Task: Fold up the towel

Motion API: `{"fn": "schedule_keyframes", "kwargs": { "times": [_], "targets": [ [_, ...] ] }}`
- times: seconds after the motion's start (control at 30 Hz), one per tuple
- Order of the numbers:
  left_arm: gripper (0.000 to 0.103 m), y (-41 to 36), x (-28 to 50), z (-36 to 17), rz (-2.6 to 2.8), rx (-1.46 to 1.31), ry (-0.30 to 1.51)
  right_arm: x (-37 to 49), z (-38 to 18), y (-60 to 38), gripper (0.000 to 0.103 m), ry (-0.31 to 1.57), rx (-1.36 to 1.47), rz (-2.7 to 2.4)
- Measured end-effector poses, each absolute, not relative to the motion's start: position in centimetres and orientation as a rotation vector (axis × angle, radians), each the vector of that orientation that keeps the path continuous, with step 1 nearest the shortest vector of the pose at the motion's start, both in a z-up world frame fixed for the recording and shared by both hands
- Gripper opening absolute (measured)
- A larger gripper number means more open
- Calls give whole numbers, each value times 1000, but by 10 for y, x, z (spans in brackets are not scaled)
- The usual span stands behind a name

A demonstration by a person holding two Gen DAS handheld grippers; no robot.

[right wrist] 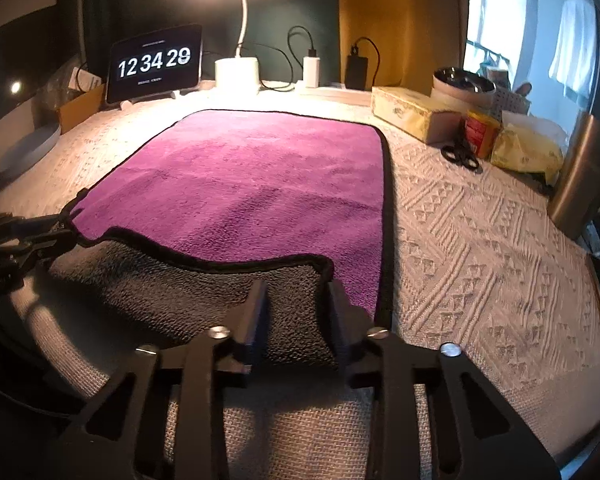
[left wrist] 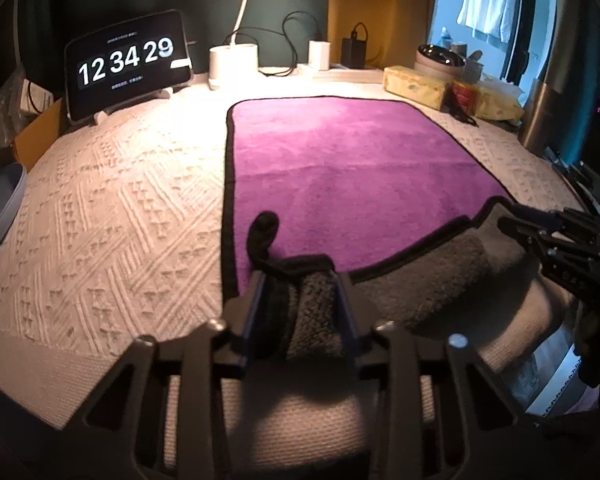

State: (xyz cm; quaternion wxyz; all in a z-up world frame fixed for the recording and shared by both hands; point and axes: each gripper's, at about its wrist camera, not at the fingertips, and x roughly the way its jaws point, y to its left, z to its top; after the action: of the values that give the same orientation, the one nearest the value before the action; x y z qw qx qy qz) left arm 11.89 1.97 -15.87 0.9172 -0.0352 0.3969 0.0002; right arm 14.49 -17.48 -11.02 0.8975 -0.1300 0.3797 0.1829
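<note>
A purple towel [left wrist: 340, 160] with black trim and a grey underside lies on the cream textured table cover; it also shows in the right wrist view [right wrist: 252, 184]. Its near edge is lifted and turned over, grey side up. My left gripper [left wrist: 300, 280] is shut on the towel's near left corner, with the black hanging loop [left wrist: 264, 232] sticking up beside it. My right gripper [right wrist: 296, 292] is shut on the near right corner. Each gripper shows in the other's view: the right one [left wrist: 512, 224] at the right edge, the left one [right wrist: 66, 226] at the left edge.
A tablet clock [left wrist: 128, 64], a white lamp base [left wrist: 232, 64], chargers and cables stand at the back. Yellow tissue packs [right wrist: 412, 114], a bowl [right wrist: 462, 84], a red tin [right wrist: 480, 132], scissors [right wrist: 460, 156] and a metal can [right wrist: 584, 172] stand at the right. A grey plate [left wrist: 0, 208] sits at the left.
</note>
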Motion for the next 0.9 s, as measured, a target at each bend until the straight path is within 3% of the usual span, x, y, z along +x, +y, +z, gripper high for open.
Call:
{"fn": "schedule_keyframes", "kwargs": {
  "times": [0.03,0.17,0.9],
  "targets": [
    [27,19,119,-158,-2,-72,814,144,-109,-175,17,779,-273,373],
    [19,20,115,-151,0,-73,786,141,-99,-181,13,747,-239,362],
    [18,30,121,-93,-17,-91,625,138,-40,-188,11,568,-104,389]
  ]
}}
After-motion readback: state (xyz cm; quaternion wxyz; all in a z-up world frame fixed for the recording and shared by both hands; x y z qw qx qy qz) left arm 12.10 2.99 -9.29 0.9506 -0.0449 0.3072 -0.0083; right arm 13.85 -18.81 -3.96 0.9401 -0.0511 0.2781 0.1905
